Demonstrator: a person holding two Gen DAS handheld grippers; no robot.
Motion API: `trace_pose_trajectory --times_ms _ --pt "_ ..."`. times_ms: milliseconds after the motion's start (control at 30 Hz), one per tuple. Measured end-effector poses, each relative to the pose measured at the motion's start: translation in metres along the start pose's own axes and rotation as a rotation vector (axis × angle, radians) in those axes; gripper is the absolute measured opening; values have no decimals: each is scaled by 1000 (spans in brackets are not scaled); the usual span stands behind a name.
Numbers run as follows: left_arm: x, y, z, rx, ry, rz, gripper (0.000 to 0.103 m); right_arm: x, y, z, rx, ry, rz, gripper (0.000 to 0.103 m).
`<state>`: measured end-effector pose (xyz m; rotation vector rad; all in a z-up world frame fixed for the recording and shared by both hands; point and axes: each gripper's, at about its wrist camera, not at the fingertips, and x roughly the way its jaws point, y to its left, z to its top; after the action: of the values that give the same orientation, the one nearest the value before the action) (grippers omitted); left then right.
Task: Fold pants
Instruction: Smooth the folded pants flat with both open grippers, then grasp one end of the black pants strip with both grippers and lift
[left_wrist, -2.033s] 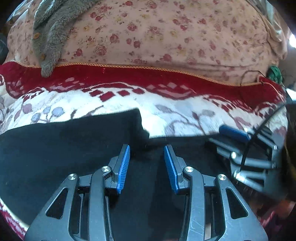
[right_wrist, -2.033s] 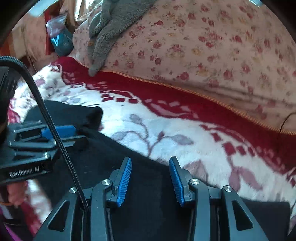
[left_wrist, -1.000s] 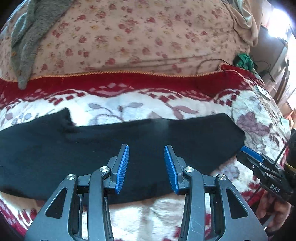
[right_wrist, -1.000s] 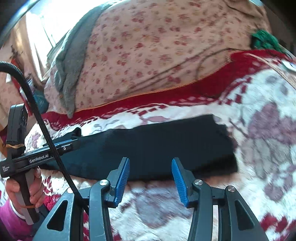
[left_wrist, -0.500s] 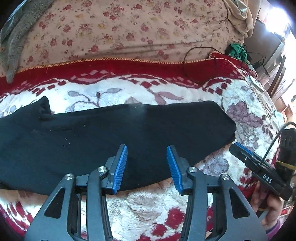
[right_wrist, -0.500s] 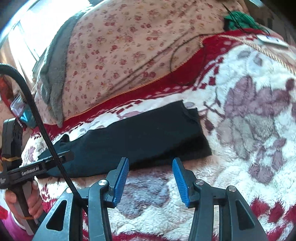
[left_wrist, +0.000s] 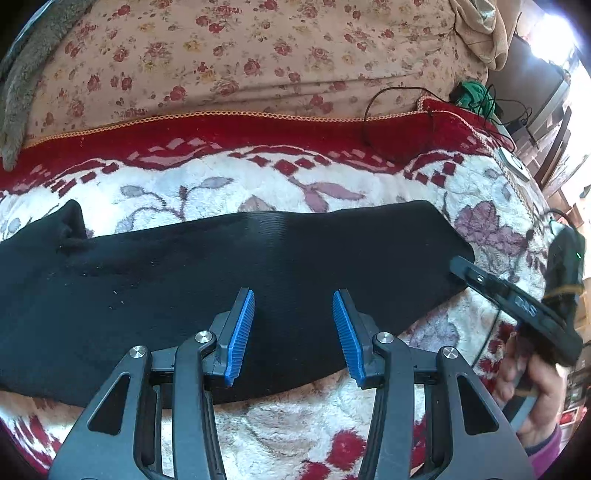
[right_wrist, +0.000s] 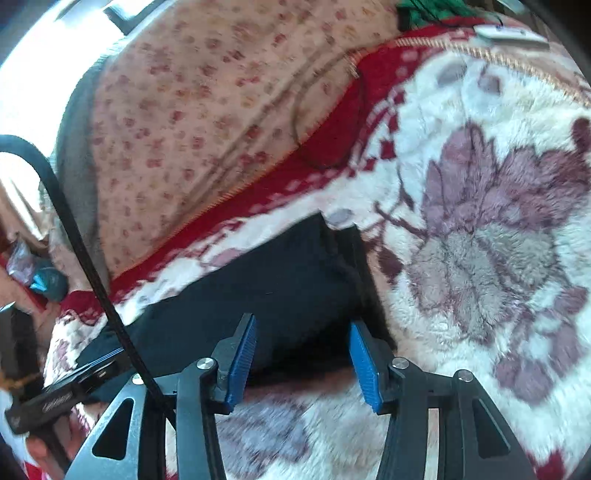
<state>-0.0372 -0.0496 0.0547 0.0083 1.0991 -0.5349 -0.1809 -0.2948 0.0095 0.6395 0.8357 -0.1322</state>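
Observation:
The black pants (left_wrist: 229, 273) lie flat in a long band across a white and red floral blanket (left_wrist: 280, 184), legs stacked, cuff end to the right. My left gripper (left_wrist: 291, 328) is open and empty above the pants' near edge, about mid-length. My right gripper (right_wrist: 301, 354) is open and empty just over the cuff end of the pants (right_wrist: 280, 291); it also shows in the left wrist view (left_wrist: 465, 271), its tip touching the cuff corner. The right wrist view is blurred.
A pink floral quilt (left_wrist: 240, 55) is piled behind the blanket, with a grey fleece (left_wrist: 18, 88) at its left. A black cable (left_wrist: 388, 110) and green yarn (left_wrist: 472, 92) lie at the back right. Furniture stands beyond the bed's right edge.
Both grippers drew back from the pants' middle and parted. The right gripper swung to the cuff end and closed in on it. The left gripper moved slightly nearer the pants.

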Motion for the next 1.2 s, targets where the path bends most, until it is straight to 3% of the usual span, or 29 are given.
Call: trace_pose_trajectory --times_ms 33,67,167,300,467,500,600,733,767,867,1000,1067,1200 --pt "0 1 0 -4 1 0 44 4 -2 2 4 -1 14 12" --pt "1 3 1 -11 2 -3 44 5 -3 4 4 -16 25 6" --pt "0 5 4 -23 -1 -2 44 -6 -3 6 2 -74 49 4" --pt "0 8 6 -36 -9 -6 44 -29 3 2 -51 -113 6 4" --pt "3 4 6 -28 -4 -9 44 -7 -12 -11 24 4 -20 4" --pt "3 3 7 -22 -5 -11 44 -9 -13 -13 35 -5 -14 10" --pt "1 -4 13 8 -16 -36 44 -26 -19 -16 93 -46 34 52" --pt "8 -23 32 79 -29 -114 48 -29 -29 -25 158 -17 75 53" --pt "13 -29 39 107 -16 -144 54 -27 -30 -27 177 -11 81 53" --pt "28 -48 54 183 28 -218 56 -19 -37 -30 239 -17 158 53" --pt "52 -71 70 311 75 -215 56 -6 -35 -22 220 -28 195 52" --pt "65 -77 76 343 97 -219 56 -4 -38 -21 232 -46 210 46" --pt "92 -86 89 397 197 -309 56 -3 -44 -22 231 -50 241 43"
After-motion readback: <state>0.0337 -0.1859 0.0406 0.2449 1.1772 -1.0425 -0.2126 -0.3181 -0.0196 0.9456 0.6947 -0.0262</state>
